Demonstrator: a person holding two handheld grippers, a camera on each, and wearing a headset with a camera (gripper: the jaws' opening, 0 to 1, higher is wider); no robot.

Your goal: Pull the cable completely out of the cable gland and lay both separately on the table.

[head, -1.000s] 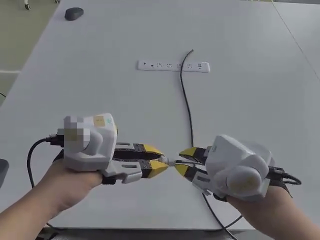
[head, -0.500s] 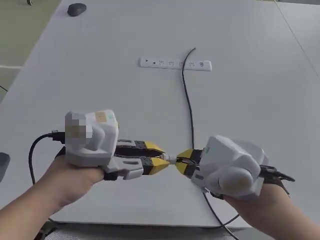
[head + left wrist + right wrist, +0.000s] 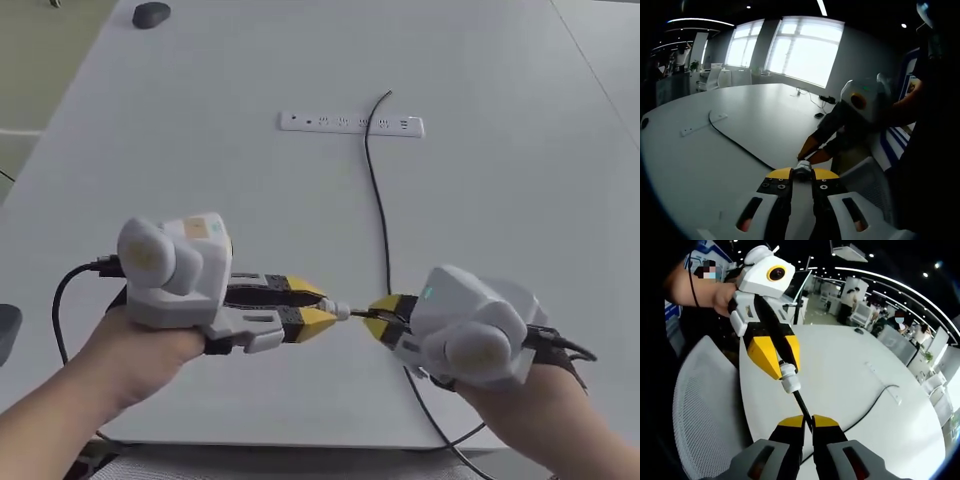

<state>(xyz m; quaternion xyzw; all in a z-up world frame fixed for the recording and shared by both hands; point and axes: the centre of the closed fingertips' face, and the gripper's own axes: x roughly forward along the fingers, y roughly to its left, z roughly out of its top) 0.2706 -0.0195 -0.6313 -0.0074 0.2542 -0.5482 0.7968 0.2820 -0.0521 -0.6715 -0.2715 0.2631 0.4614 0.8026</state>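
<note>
A small white cable gland is pinched in the yellow jaw tips of my left gripper, held above the table's near edge. A thin black cable comes out of the gland and passes into my right gripper, which is shut on it just beyond the gland. In the right gripper view the gland hangs from the left gripper, and a short piece of cable leads down to my right gripper. In the left gripper view the gland sits between that gripper's tips.
The cable's far end lies across a white power strip at mid table. A dark mouse sits at the far left corner. The white table has bare room all round. A white mesh chair stands below the grippers.
The two grippers have drawn slightly apart, so a short length of black cable now shows between gland and right gripper. The left gripper has rolled a little in the hand.
</note>
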